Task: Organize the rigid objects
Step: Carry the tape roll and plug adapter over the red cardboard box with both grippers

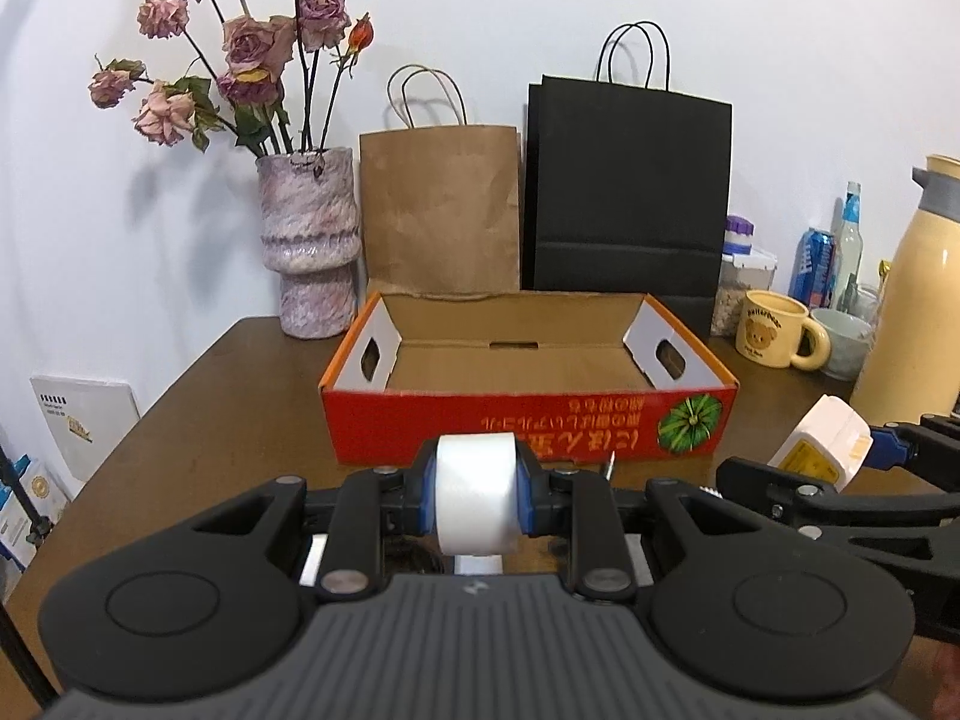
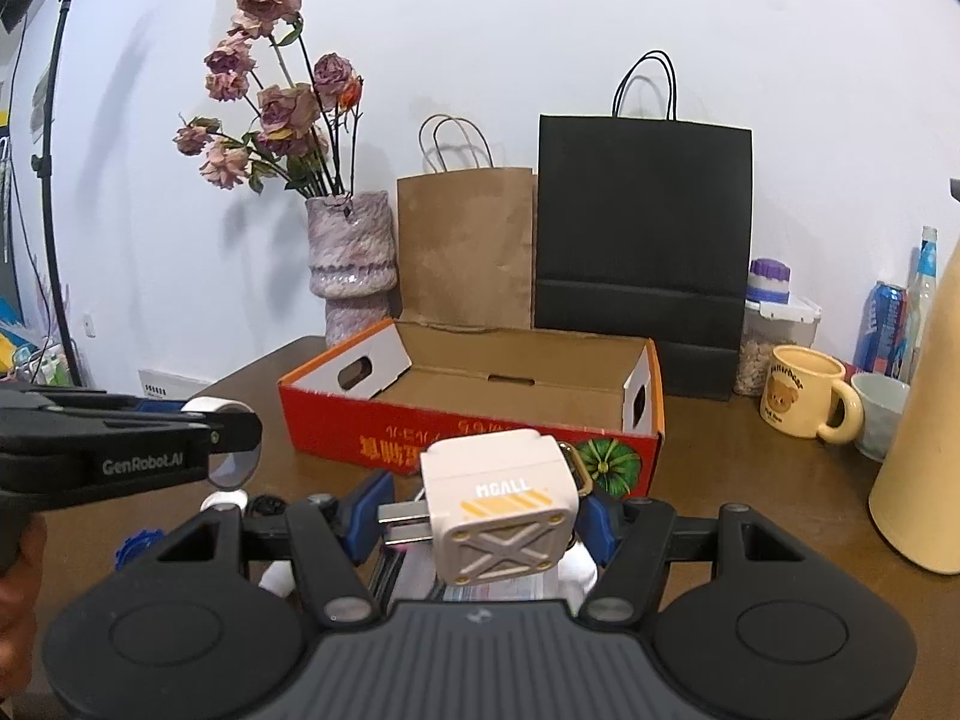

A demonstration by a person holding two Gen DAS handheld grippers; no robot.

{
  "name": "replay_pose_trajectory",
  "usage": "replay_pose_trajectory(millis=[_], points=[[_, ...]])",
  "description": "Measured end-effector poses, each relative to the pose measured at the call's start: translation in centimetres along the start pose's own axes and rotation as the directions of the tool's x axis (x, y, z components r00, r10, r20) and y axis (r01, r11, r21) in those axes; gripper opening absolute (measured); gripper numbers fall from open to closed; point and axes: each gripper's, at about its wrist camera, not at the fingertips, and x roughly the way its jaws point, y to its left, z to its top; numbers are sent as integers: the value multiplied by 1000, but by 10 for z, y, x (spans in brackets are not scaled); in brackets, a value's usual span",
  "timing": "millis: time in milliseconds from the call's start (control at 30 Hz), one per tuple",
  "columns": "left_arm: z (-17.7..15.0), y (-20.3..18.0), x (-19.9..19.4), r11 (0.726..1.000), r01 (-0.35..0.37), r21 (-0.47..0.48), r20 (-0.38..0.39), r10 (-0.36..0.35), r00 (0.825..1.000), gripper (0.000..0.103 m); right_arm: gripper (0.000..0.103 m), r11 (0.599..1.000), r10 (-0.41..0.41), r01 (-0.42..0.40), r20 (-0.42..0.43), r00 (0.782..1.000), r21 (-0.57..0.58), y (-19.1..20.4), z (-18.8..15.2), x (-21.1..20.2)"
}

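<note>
Tape roll (image 1: 475, 492) pinched by left gripper (image 1: 475, 489) and charger (image 2: 501, 501) clamped by right gripper (image 2: 483, 519) should clear the red box's (image 1: 528, 420) near wall before release.

Both views evenly bright, soft indoor light, white wall (image 1: 540, 12) slightly bluish. Flowers (image 1: 240, 54) cast soft grey shadows on wall to their left, so light comes from right and front. Mild sheen on brown table (image 1: 198, 414); no harsh glare. Strong fisheye bending: black bag (image 2: 642, 240) leans, wall curves, dark vignette in top corners. Background sharp; black housing at bottom edge of each view soft, out of focus. Hand (image 2: 18, 588) at left edge blurred, dim.
</note>
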Motion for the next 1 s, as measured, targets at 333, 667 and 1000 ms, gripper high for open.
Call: replay_pose_trajectory(millis=[333,667,1000], points=[[26,4,28,999,-3,-43,36,5,999,25,63,1000,-25,25,35,999,1,-5,32,34],[48,13,63,997,-14,-72,47,17,999,25,63,1000,-26,26,47,999,-1,-11,55,73],[70,16,102,994,-39,-98,65,45,997,25,63,999,-37,37,42,998,10,-22,73,114]])
